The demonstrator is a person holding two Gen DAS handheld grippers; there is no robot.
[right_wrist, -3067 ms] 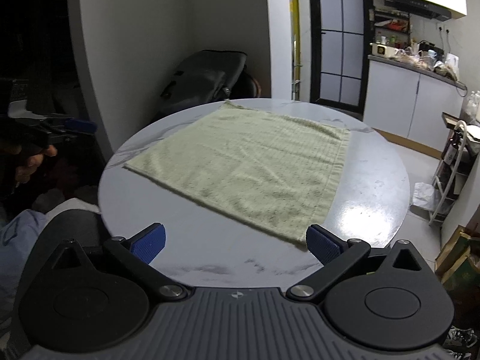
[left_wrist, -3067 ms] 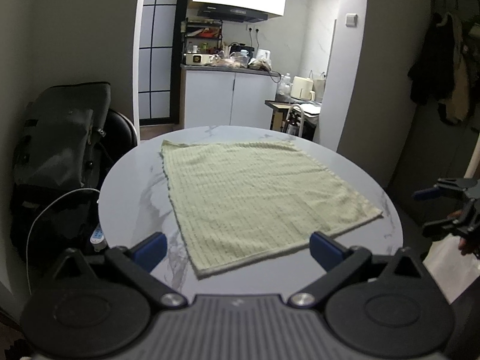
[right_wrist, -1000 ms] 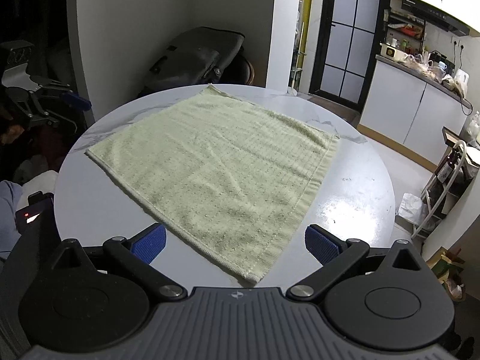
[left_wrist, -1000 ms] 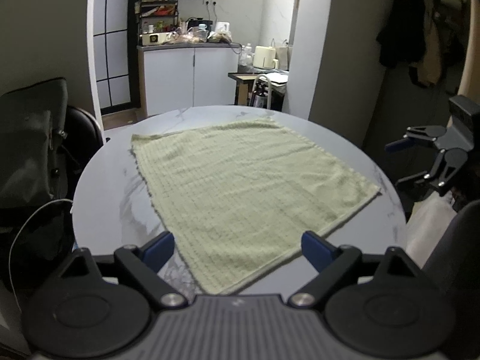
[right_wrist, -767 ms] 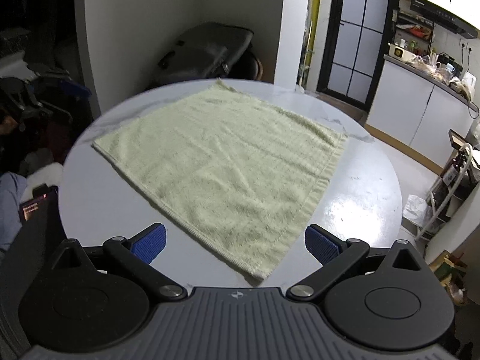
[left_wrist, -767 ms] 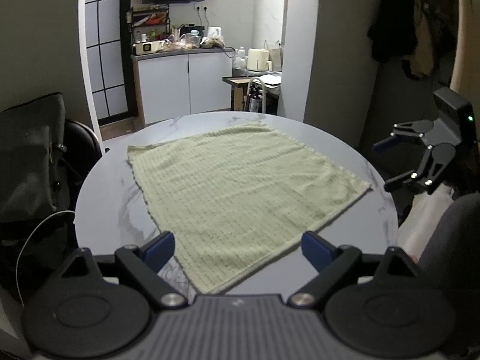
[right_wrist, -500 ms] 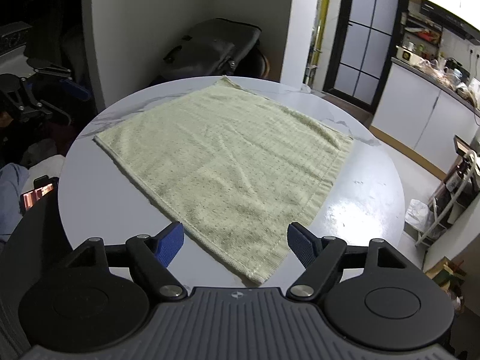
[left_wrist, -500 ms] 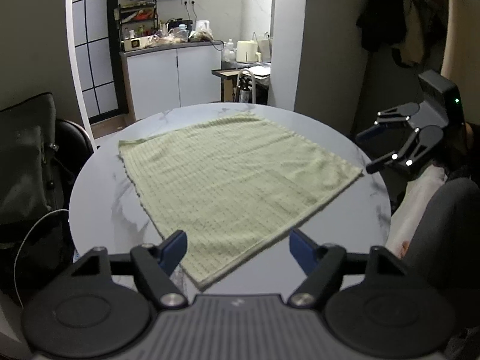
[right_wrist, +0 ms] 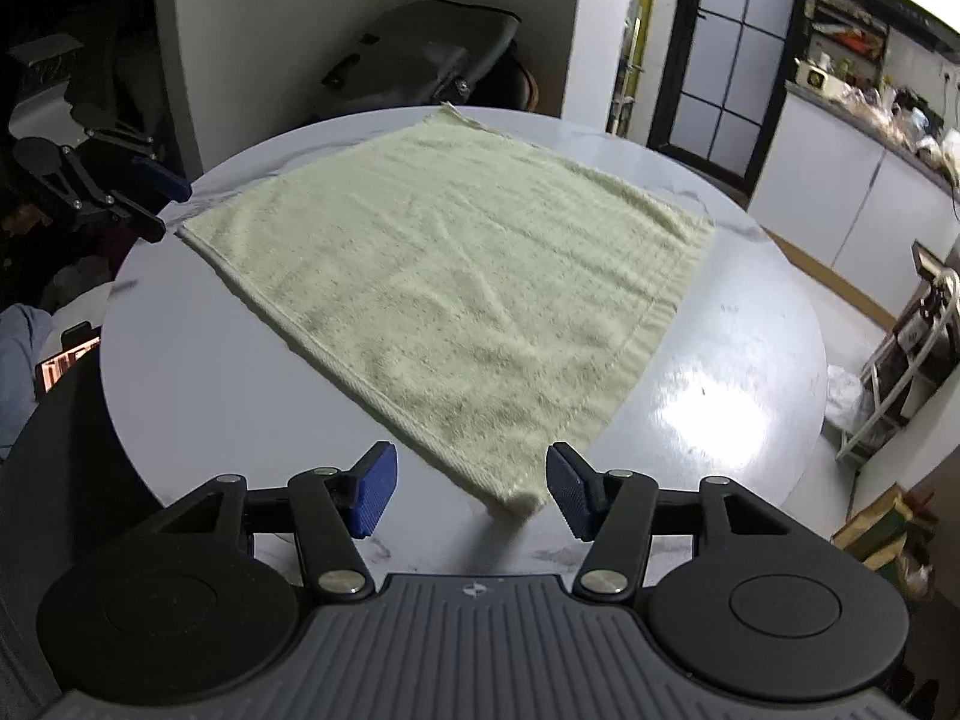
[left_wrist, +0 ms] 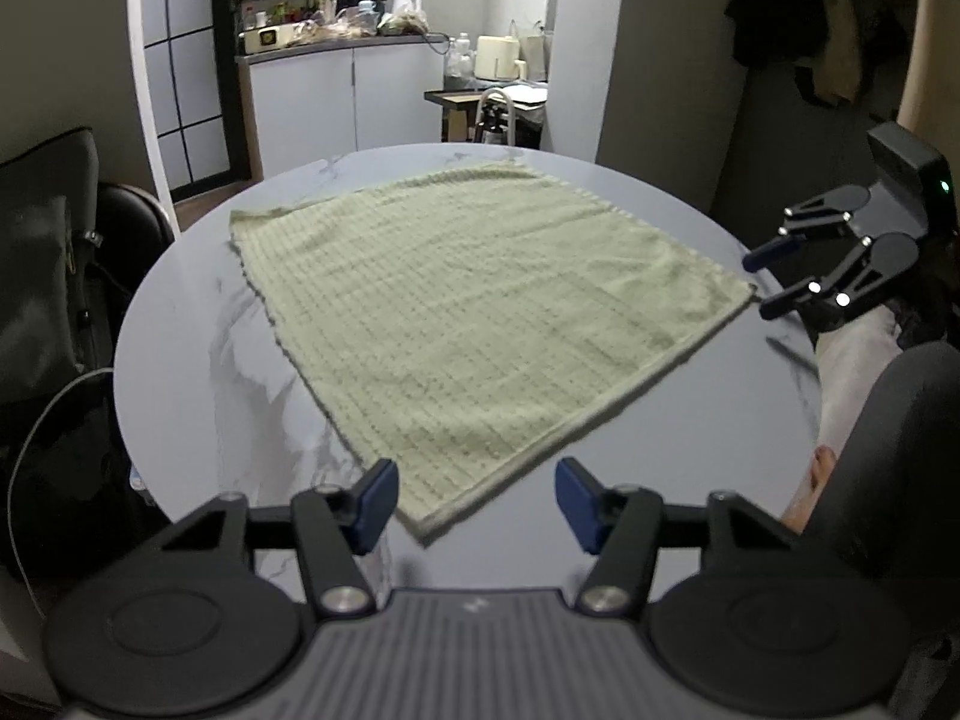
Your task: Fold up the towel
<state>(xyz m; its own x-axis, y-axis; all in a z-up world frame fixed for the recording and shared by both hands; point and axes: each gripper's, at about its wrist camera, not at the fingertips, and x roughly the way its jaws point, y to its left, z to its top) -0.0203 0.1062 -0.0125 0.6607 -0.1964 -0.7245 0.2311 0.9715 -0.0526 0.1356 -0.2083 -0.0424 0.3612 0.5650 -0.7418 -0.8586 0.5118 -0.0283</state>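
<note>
Round marble table (left_wrist: 180, 360) in a small kitchen-ish room, and I've got one pale green towel (left_wrist: 468, 312) lying flat and unfolded on it. Two grippers total. My left gripper (left_wrist: 477, 501) sits at the near corner, jaws spread with the corner between them, not pinched. My right gripper (right_wrist: 468, 489) is the same deal at its corner: jaws apart, gripping nothing.

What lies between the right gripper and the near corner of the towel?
Nothing: in the right wrist view the right gripper is open, and the towel corner sits just ahead on bare table.
</note>
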